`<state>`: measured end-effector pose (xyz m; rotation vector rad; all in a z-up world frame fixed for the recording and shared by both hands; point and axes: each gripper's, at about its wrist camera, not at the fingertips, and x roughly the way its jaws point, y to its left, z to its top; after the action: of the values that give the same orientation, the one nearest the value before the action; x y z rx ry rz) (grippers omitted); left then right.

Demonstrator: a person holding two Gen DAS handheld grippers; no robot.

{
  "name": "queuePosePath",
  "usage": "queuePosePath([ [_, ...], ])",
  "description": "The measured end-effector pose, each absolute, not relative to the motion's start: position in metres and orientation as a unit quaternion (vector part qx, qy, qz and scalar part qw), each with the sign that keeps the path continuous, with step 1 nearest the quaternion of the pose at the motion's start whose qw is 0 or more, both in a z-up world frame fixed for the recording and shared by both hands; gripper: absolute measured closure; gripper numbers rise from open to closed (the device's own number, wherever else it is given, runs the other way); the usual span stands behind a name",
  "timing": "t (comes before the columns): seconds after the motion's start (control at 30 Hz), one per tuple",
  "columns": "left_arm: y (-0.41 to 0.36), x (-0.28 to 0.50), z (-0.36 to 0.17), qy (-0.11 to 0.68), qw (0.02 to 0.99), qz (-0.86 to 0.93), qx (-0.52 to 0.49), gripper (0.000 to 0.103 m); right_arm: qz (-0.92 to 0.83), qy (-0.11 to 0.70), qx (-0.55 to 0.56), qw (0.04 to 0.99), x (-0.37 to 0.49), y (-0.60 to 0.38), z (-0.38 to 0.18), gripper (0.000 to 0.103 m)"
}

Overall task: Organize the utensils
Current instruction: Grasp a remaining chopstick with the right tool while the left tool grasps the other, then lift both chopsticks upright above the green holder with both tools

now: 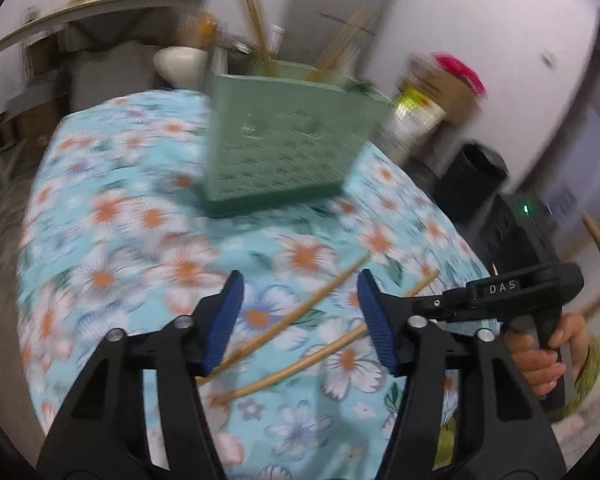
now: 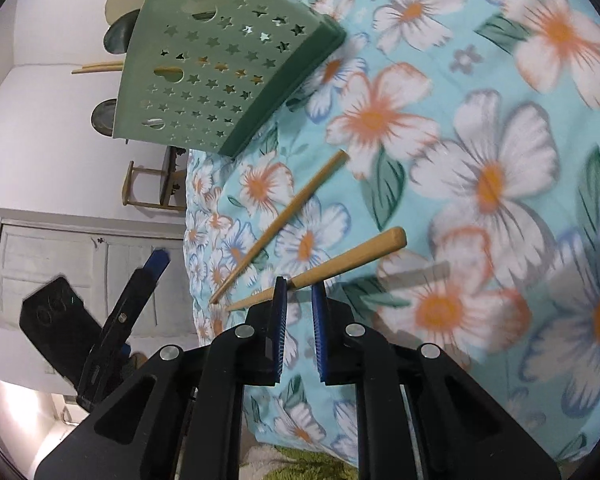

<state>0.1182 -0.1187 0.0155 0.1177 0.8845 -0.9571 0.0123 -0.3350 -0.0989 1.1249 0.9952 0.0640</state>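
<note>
Left gripper [image 1: 300,320] hangs released over two chopsticks [image 1: 292,312] on the floral cloth [image 1: 140,200]; right gripper [image 2: 299,308] grasps one chopstick [image 2: 352,256]; green caddy [image 1: 284,148] at twelve o'clock.

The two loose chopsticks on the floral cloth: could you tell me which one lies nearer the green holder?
The thinner chopstick; its tip points toward the green holder, while the thicker chopstick lies by the right gripper.

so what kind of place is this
Probably a lived-in home room: a table under a floral cloth, a green utensil basket holding chopsticks, and cluttered shelves behind.
</note>
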Motion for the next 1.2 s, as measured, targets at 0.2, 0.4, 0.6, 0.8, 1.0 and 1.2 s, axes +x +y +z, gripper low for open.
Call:
queuePosePath([
  [0.2, -0.173, 0.123, -0.004, 0.436, 0.729, -0.511, 0.134, 0.067, 0.02, 0.449, 0.507, 0.736, 0.005, -0.332, -0.098, 0.09],
  [0.4, -0.211, 0.129, -0.033, 0.466, 0.682, -0.529, 0.194, 0.071, 0.01, 0.445, 0.519, 0.73, 0.004, -0.332, -0.107, 0.09],
  [0.6, -0.23, 0.133, -0.053, 0.486, 0.658, -0.534, 0.212, 0.087, 0.004, 0.443, 0.526, 0.726, 0.001, -0.335, -0.11, 0.09],
  [0.8, -0.236, 0.14, -0.059, 0.5, 0.653, -0.534, 0.197, 0.091, 0.001, 0.441, 0.532, 0.722, -0.004, -0.342, -0.112, 0.09],
  [1.0, -0.238, 0.135, -0.055, 0.489, 0.655, -0.53, 0.224, 0.092, 0.001, 0.439, 0.53, 0.726, -0.002, -0.34, -0.11, 0.09],
  [1.2, -0.245, 0.131, -0.056, 0.485, 0.651, -0.528, 0.248, 0.091, -0.001, 0.436, 0.529, 0.728, -0.001, -0.339, -0.108, 0.09],
])
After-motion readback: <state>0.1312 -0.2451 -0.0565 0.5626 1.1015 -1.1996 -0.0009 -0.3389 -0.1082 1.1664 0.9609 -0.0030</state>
